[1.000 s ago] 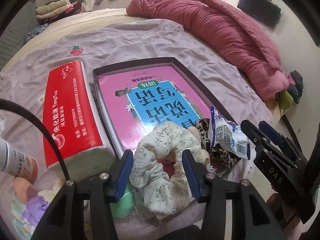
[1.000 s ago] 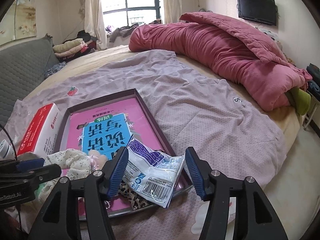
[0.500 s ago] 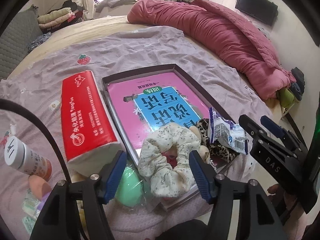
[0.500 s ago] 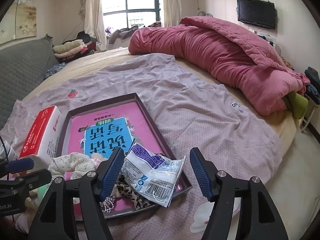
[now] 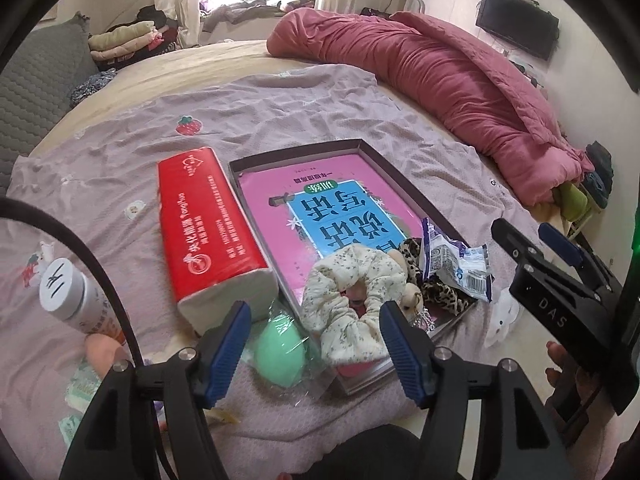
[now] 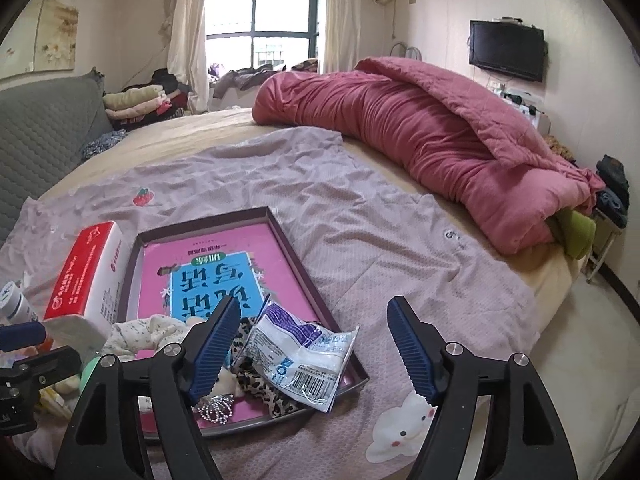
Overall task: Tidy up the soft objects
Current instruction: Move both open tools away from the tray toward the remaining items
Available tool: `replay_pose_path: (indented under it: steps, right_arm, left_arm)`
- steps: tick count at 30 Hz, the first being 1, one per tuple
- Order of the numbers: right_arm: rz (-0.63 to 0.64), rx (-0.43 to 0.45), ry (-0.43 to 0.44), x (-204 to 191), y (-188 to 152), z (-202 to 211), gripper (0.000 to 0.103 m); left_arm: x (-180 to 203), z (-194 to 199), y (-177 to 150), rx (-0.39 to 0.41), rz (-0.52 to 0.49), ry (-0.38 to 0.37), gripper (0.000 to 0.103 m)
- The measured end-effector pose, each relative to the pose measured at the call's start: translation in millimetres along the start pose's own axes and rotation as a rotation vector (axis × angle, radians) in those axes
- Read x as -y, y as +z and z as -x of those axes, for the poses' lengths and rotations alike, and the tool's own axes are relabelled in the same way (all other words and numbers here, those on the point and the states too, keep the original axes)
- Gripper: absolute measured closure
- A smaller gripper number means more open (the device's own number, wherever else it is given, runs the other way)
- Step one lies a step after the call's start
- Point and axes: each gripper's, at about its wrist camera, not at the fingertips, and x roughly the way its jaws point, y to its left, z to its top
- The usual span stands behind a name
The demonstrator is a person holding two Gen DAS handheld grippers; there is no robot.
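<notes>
On the bed [image 6: 400, 240], a shallow tray [image 5: 404, 176] is holding a pink-and-blue book [image 5: 332, 216] with Chinese title characters, plus the soft items: floral scrunchie [image 5: 352, 304], leopard-print cloth [image 5: 444, 292], and a barcoded white-purple packet [image 6: 304, 356]. Left gripper [image 5: 314, 350] is hovering over the scrunchie, jaws spread, gripping nothing. Right gripper [image 6: 314, 346] is hanging above the packet, jaws opening, nothing pinched; "DAS" is showing on its body. Red tissue pack [image 5: 208, 236] with Chinese print is lying just beside the tray.
</notes>
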Motion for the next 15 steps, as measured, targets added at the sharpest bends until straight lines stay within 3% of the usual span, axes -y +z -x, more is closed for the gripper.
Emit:
replay_pose_path:
  steps: [15]
  right_arm:
    - [0.013, 0.093, -0.013, -21, 16, 47, 0.026]
  left_arm:
    - [-29, 41, -10, 0.038, 0.055, 0.014, 0.037]
